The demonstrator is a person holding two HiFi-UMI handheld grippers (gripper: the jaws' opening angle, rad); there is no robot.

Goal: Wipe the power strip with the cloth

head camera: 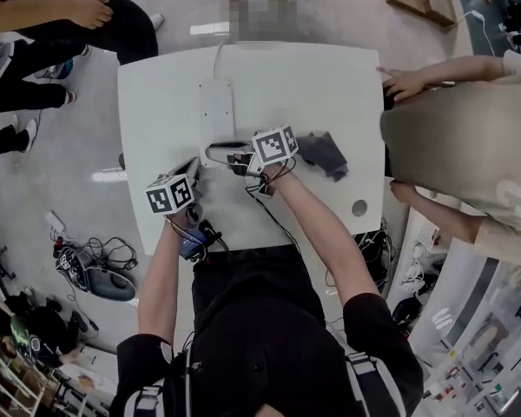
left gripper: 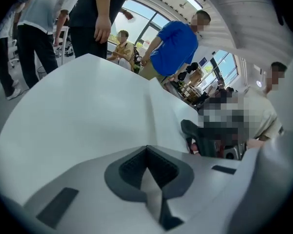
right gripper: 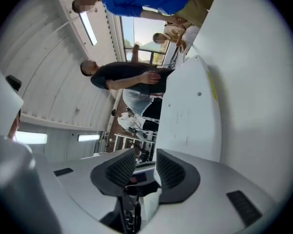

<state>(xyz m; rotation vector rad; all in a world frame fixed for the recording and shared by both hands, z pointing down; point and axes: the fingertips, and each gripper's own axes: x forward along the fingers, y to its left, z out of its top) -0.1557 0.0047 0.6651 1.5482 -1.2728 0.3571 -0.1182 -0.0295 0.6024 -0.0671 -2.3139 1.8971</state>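
The right gripper [head camera: 236,158] is lying level over the surface [head camera: 313,85], reaching toward the near end of the power strip [head camera: 217,111]. In the right gripper view its jaws [right gripper: 145,160] are standing slightly apart and holding nothing. The left gripper [head camera: 191,170] is tilting downward just beside the near left corner of the power strip. In the left gripper view its jaws [left gripper: 146,150] are pressing together at the tips, with nothing between them. The power strip is lying flat near the middle of the surface, with its cable [head camera: 219,55] running off the far edge. The grey cloth [head camera: 323,153] is lying crumpled on the surface behind the right gripper, apart from the power strip.
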